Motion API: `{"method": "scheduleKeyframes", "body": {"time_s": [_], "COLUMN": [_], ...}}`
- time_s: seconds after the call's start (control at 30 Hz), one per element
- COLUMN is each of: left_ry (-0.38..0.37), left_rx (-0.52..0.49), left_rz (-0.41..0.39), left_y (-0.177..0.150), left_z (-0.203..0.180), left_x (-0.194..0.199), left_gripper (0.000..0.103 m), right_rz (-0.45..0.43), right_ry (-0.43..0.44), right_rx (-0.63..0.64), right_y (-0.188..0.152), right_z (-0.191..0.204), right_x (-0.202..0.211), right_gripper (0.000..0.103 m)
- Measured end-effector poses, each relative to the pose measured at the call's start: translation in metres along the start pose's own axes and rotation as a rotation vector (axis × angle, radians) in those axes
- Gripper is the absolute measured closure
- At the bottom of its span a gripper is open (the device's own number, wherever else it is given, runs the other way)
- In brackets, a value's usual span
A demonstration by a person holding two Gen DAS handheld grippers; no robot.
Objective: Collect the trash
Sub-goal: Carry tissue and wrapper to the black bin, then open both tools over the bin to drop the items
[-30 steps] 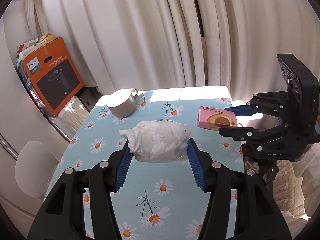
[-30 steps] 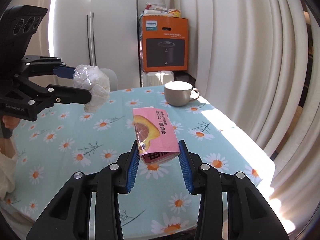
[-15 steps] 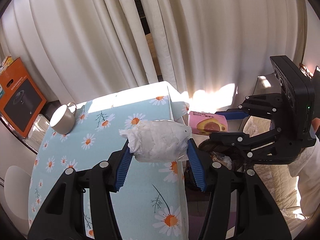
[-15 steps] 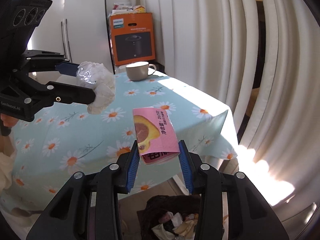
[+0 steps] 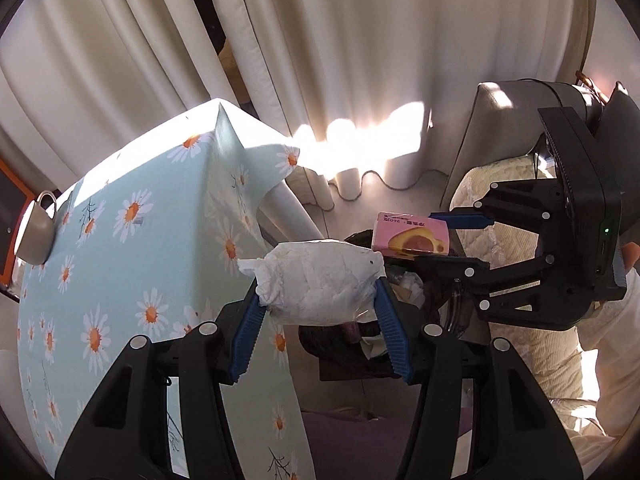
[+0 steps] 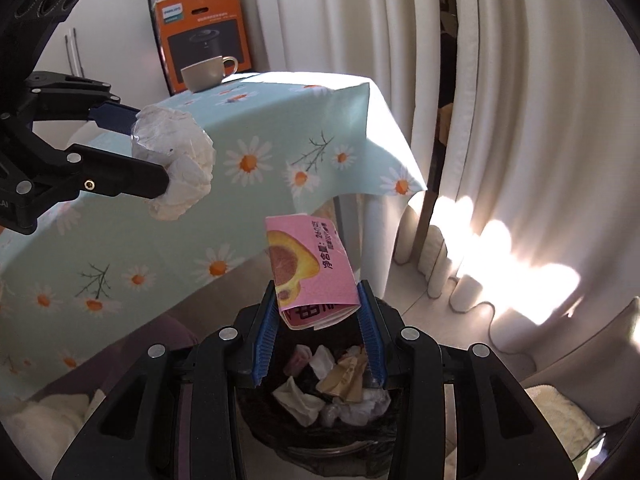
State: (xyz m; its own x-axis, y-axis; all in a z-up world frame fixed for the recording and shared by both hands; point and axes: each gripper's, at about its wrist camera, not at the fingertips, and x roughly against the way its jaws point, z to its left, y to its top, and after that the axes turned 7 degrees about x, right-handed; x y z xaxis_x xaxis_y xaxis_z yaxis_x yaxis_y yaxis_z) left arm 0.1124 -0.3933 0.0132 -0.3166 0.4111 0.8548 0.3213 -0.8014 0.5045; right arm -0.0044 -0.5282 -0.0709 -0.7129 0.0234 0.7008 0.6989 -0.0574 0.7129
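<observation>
Trash: crumpled white tissue wad (image 5: 320, 288), flattened pink carton (image 6: 312, 276) w/ fruit pic.

Hard sunlight comes through the curtains (image 6: 500, 80), throwing blown-out patches along their hem and the floor (image 6: 520, 280). The tablecloth (image 5: 120, 240) glares on top; its hanging side is shaded. Fisheye bends edges; corners go black.

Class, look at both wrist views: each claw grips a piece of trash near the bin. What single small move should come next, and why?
Probably open the right claw to drop the pink carton. In its own view the carton hangs directly over the open trash bin, already holding crumpled waste. The left claw, gripping the white wad, looks closer to the bin's edge by the tablecloth.
</observation>
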Motion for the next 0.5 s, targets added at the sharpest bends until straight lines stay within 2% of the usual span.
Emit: {"method": "scheduleKeyframes", "body": {"time_s": [0.2,0.37,0.4,0.47,0.5], "left_ry": [-0.009,-0.014,-0.015,-0.022,-0.029], "left_rx": [-0.021,-0.055,-0.057,-0.053,-0.057], "left_rz": [0.107,0.159,0.151,0.121,0.098], "left_y": [-0.006,-0.007,-0.006,-0.006,-0.005], "left_z": [-0.016,-0.024,-0.025,-0.025,-0.025], "left_x": [-0.052,-0.083,-0.085,-0.082,-0.078], "left_gripper": [0.048,0.046,0.043,0.029,0.019], "right_rz": [0.093,0.175,0.189,0.211,0.221], "right_ry": [0.020,0.030,0.030,-0.003,-0.038], "right_rx": [-0.072,-0.123,-0.129,-0.138,-0.137], "right_y": [-0.041,-0.067,-0.070,-0.073,-0.076], "right_z": [-0.017,-0.027,-0.028,-0.031,-0.033], "right_x": [-0.041,-0.074,-0.078,-0.083,-0.085], "right_gripper": [0.067,0.067,0.067,0.065,0.057]}}
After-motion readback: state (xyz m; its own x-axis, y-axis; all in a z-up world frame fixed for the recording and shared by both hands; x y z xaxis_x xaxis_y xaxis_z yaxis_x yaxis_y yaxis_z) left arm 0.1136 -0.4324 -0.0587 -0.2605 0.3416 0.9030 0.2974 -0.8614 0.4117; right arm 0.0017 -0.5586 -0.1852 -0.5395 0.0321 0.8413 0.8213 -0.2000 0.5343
